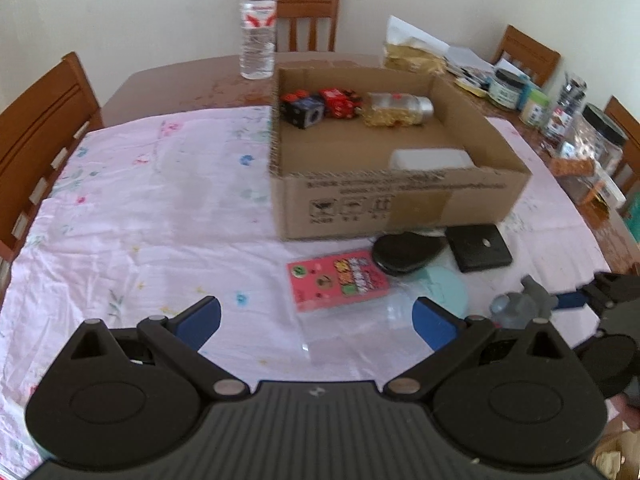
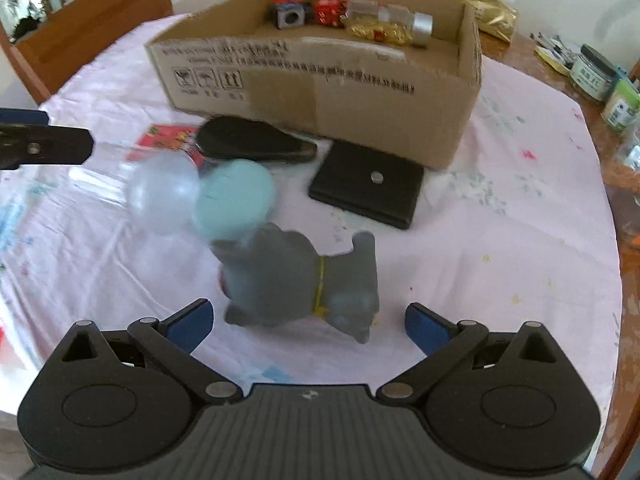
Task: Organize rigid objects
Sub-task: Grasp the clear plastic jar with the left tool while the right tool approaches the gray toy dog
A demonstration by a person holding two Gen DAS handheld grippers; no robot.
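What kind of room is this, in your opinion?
Probably a home dining room: wooden dining chairs stand around a table under a floral tablecloth, and food jars and a water bottle crowd its far side.

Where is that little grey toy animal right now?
The grey toy lies on the pink cloth just ahead of the right gripper, between its open fingers, with the teal disc beyond it and the black square case to its right.
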